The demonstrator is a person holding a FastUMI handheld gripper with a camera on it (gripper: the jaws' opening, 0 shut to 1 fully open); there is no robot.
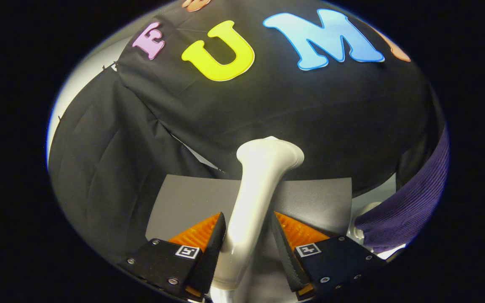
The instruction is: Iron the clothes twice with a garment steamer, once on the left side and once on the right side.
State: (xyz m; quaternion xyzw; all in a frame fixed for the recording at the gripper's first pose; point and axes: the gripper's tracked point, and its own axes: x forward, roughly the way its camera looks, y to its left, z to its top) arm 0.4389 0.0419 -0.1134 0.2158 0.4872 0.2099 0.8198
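Observation:
A white garment steamer (263, 168) stands upright between my fingers, its handle running up from below and its flared head rising just beyond the fingertips. My gripper (247, 216) is shut on the handle, one finger pressing it from each side. A purple ribbed garment (411, 206) hangs to the right of the right finger, beyond and beside it, apart from the steamer head.
A grey mat (183, 198) lies flat under and ahead of the fingers. Black cloth walls (107, 168) close the booth behind and to the left. A strip of white surface (375, 198) shows between the mat and the purple garment.

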